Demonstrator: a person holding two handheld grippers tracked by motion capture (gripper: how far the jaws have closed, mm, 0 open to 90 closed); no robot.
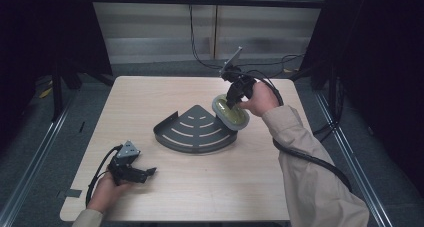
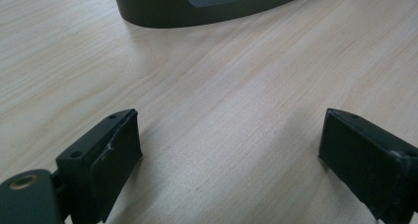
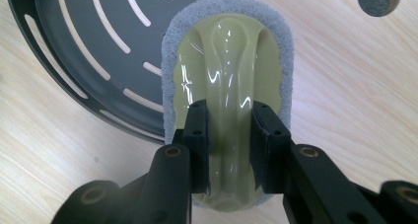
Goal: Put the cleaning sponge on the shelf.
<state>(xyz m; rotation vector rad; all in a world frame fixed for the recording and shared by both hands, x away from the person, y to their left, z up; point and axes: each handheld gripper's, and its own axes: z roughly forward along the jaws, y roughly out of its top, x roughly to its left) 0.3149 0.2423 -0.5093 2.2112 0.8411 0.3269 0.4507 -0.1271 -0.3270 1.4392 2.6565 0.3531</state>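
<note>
My left tool (image 1: 145, 173) rests at 7 o'clock on the surface (image 1: 165, 197), jaws spread, nothing between them. Tray (image 1: 196, 131) sits mid-surface, fan-shaped, apex toward 12, slotted floor bare. My right tool (image 3: 230, 130) pinches the scrubber (image 3: 227, 61) by its glossy ridge, pad side down. Scrubber hangs at the tray's 2 o'clock corner, overlapping the rim; long axis runs straight out from my jaws. Tray floor lies toward 8 from it. Right hand nearer; nothing in the way. Cables trail beyond at 12.
</note>
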